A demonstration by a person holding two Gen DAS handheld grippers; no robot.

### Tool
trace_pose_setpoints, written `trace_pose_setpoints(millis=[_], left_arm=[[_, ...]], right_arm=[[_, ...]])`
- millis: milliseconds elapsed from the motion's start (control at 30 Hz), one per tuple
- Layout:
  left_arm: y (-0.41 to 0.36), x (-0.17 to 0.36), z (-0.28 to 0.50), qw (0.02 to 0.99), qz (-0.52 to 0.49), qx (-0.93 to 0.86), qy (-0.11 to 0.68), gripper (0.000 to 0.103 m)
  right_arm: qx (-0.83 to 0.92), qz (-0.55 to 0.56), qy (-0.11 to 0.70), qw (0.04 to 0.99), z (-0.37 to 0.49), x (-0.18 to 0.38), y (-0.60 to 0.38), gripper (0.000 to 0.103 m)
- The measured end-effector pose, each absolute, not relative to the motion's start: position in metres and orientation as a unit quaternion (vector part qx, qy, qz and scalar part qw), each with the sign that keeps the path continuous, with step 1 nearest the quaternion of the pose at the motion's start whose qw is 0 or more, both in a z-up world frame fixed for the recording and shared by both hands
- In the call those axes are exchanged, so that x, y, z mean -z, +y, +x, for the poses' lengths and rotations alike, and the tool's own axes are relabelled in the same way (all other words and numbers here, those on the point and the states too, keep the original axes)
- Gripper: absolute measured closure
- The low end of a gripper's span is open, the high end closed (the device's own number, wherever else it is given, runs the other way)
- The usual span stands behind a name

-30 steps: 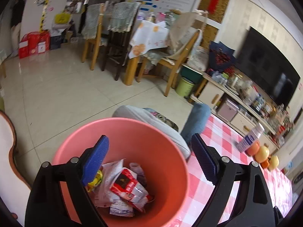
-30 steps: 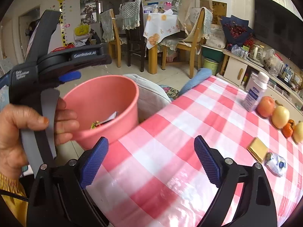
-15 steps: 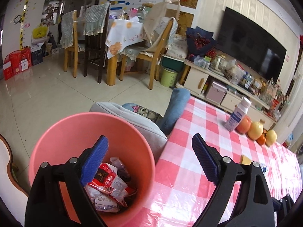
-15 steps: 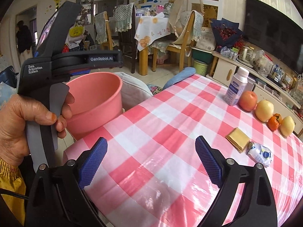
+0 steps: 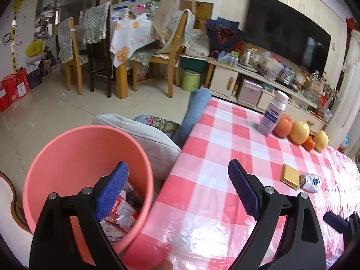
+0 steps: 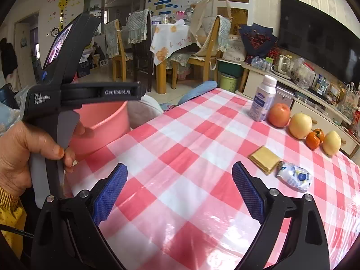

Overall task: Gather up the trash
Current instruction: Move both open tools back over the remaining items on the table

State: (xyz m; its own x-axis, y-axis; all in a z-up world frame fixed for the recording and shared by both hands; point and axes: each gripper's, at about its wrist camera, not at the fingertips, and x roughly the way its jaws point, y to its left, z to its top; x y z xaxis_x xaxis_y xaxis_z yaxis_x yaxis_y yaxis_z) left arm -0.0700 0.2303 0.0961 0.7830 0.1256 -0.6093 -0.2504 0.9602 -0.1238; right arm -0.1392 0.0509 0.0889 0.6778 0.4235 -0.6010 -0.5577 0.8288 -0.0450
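Bin [image 5: 67,157] trash [image 5: 121,211] partly hidden behind left tool [image 5: 177,193].

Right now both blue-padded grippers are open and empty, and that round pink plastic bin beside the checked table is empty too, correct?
Not quite. The round pink plastic bin is not empty: the left wrist view shows crumpled wrappers lying in its bottom. The rest stands: the left gripper and the right gripper are both open and hold nothing, and the bin stands beside the red-and-white checked table.

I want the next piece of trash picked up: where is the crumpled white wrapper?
In the right wrist view, the crumpled white wrapper lies on the checked tablecloth, right side, touching the yellow packet.
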Motion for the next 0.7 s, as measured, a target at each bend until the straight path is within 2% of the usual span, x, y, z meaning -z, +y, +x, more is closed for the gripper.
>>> trace_pose_setpoints(millis=[700], left_arm=[[0.135,-0.093,-0.054,0.93,-0.064,0.013,0.362,0.012]], right_arm=[[-0.206,-0.04,0.28,0.937,-0.117,-0.103,-0.058,0.01]])
